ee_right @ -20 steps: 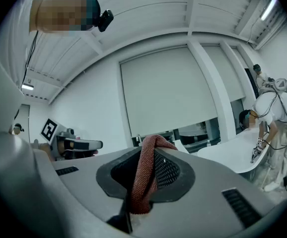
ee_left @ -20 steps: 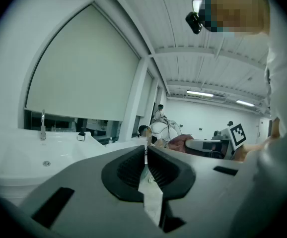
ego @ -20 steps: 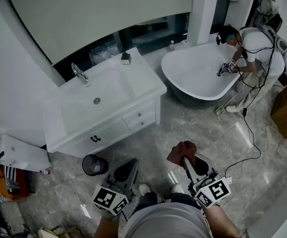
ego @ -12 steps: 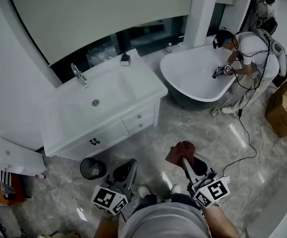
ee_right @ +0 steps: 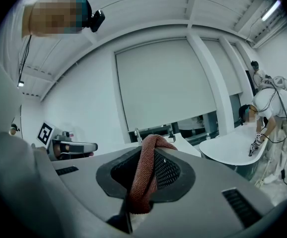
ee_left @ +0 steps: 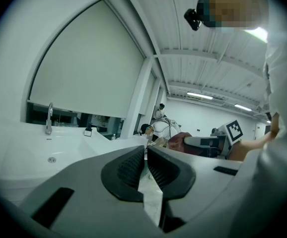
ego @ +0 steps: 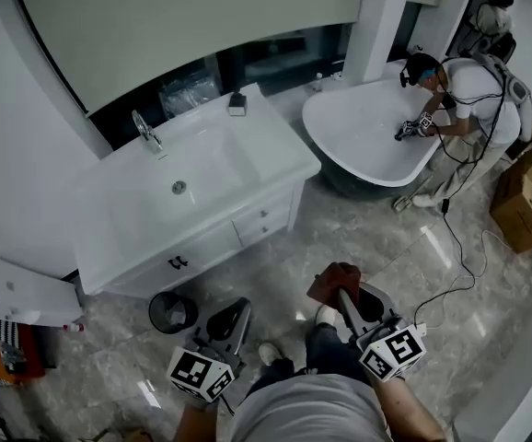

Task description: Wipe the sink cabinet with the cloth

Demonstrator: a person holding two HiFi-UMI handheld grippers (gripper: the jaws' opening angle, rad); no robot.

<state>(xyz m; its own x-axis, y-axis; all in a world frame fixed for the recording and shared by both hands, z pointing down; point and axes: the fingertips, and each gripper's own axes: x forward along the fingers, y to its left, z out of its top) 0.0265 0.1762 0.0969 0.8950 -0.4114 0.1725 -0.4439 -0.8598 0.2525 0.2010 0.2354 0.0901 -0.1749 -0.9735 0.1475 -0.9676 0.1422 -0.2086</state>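
Note:
The white sink cabinet [ego: 248, 159] stands at the upper left of the head view, with a basin, a chrome tap [ego: 144, 129] and drawers on its front. My right gripper [ego: 340, 288] is shut on a dark red cloth [ego: 332, 281], which bunches over its tips above the floor, well short of the cabinet. In the right gripper view the cloth [ee_right: 146, 175] hangs folded between the jaws. My left gripper [ego: 234, 316] is held low beside it, its jaws close together with nothing between them [ee_left: 146, 170].
A small black bin [ego: 172, 312] stands on the marble floor by the cabinet front. A white bathtub [ego: 372, 141] lies to the right, with another person [ego: 473, 86] bent over it. Cables [ego: 455, 247] trail across the floor. A cardboard box [ego: 528, 196] sits far right.
The view has shifted slightly and the cabinet appears a little nearer. Both grippers keep their places and the cloth stays in the right one.

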